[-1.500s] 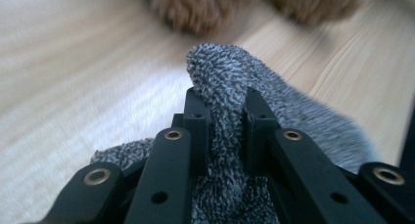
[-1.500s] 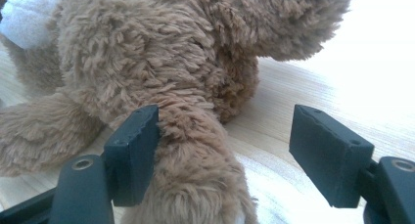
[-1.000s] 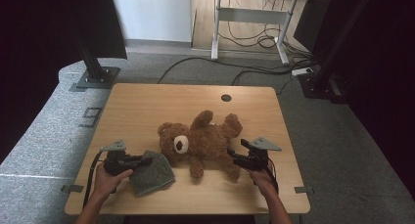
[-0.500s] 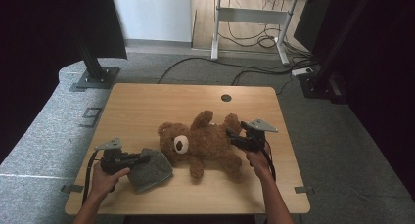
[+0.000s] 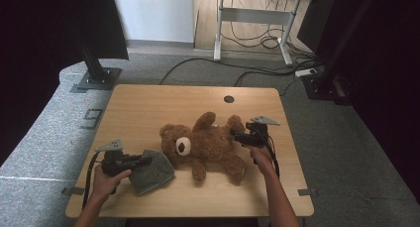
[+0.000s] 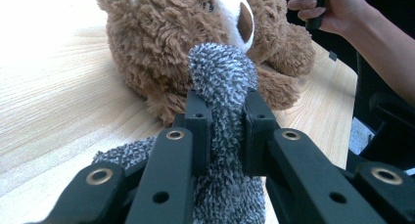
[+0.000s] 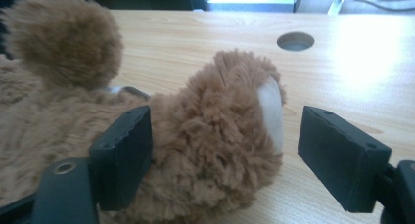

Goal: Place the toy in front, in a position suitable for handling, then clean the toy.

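left gripper (image 6: 222,131) clamped on grey cloth (image 5: 151,171); right gripper (image 7: 220,155) just opened wide, jaws astride teddy bear (image 5: 205,145) paw, no grip.

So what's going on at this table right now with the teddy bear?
A person holds a hand-held gripper in each hand at a light wooden table. The left hand-held gripper is clamped on a fuzzy grey knitted hat lying beside the head of a brown plush teddy bear, which lies on its back. The right hand-held gripper has just been opening its jaws; they now stand wide around one of the bear's feet, with the right-hand pad clear of the fur.
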`<action>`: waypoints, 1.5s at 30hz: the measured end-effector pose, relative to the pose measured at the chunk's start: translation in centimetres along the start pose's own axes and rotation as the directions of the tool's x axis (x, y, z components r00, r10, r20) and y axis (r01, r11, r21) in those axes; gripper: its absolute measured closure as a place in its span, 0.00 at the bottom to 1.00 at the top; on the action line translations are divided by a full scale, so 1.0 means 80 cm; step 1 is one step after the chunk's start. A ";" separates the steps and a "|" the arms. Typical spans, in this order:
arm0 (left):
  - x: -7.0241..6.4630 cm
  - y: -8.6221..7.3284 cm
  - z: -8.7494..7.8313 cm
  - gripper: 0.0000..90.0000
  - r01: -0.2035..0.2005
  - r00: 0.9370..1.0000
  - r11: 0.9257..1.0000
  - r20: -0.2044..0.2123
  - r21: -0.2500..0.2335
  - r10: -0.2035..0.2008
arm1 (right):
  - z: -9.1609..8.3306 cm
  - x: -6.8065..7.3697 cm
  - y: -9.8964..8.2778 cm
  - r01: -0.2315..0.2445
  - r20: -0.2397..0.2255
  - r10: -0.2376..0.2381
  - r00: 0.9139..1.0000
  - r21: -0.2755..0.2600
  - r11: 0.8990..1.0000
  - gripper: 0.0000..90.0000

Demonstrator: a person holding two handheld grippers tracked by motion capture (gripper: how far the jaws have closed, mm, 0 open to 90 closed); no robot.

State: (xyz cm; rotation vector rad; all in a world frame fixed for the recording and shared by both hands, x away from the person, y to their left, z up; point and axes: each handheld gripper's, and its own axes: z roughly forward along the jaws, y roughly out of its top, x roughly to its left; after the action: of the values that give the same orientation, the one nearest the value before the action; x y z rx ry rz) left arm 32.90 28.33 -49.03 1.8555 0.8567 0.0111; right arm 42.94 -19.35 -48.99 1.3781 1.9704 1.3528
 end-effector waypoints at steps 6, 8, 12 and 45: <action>-0.001 0.002 -0.005 0.85 0.000 1.000 1.000 0.010 -0.025 0.001 | 0.014 -0.008 -0.003 -0.052 -0.035 0.053 0.998 0.034 0.998 0.23; 0.000 0.002 -0.005 0.85 0.002 1.000 1.000 0.009 -0.025 -0.002 | 0.018 -0.012 -0.006 -0.084 -0.062 0.087 0.994 0.050 0.995 0.24; 0.001 0.001 -0.005 0.85 0.003 1.000 1.000 0.008 -0.020 -0.003 | 0.020 -0.018 -0.009 -0.127 -0.124 0.133 0.983 0.054 0.990 0.38; -0.009 0.095 0.071 0.85 -0.014 0.997 0.996 0.072 -0.084 0.021 | -0.023 0.017 -0.030 0.083 -0.064 -0.087 0.994 -0.060 0.995 0.83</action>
State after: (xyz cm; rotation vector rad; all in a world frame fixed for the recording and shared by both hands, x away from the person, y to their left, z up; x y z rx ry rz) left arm 38.67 21.79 -45.20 1.7744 0.7779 -0.0099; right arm 39.79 -19.19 -49.91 1.2238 1.9925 1.4216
